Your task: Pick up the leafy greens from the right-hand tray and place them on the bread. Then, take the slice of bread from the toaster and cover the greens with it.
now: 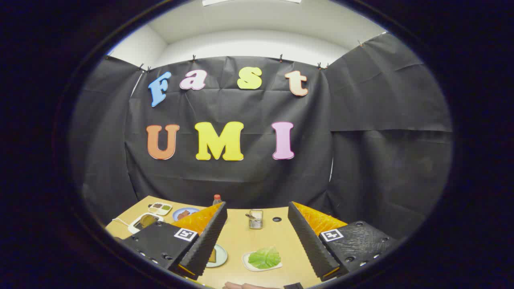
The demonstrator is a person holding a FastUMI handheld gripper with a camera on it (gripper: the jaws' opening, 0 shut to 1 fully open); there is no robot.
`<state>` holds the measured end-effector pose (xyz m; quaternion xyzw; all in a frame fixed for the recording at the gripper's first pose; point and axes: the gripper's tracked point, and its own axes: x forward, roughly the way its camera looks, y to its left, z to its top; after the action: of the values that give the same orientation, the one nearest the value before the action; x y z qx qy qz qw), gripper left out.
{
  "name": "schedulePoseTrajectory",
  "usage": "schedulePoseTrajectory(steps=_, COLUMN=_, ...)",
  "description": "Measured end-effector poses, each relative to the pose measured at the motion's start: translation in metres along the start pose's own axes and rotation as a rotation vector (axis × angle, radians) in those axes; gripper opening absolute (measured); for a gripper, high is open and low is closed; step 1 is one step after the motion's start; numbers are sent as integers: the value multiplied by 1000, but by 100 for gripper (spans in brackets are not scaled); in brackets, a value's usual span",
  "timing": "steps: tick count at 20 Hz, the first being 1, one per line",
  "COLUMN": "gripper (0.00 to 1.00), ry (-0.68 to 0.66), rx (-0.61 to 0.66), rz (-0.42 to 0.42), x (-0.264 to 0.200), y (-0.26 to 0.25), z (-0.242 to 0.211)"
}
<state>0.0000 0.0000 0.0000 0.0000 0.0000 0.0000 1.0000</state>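
My gripper [257, 241] is held high above a wooden table [257, 237], its two black fingers spread wide with nothing between them. Below, between the fingers, leafy greens [264, 258] lie on a small white tray [247, 263]. Left of that tray, a plate [221, 257] with a slice of bread [213, 255] shows partly behind my left finger [204, 245]. The white toaster [144, 221] stands beyond the left finger, near the table's left side, with a brown slice in its slot.
A wire basket [255, 218] stands mid-table, a red-capped bottle [217, 199] at the back. A blue plate [184, 213] and a divided white dish [160, 208] sit behind the toaster. A hand [245, 285] shows at the near edge.
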Motion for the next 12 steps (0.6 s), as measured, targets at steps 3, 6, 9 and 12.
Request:
schedulePoseTrajectory(steps=3, gripper=95, ry=9, rx=-18, rz=13, x=6, y=-8, z=-4)
schedulePoseTrajectory(steps=6, gripper=95, ry=23, rx=-35, rz=25, x=13, y=-17, z=-9)
schedulePoseTrajectory(steps=9, gripper=96, ry=28, rx=-34, rz=46, x=20, y=-25, z=-11)
schedulePoseTrajectory(steps=12, gripper=95, ry=43, rx=-29, rz=58, x=33, y=-36, z=-20)
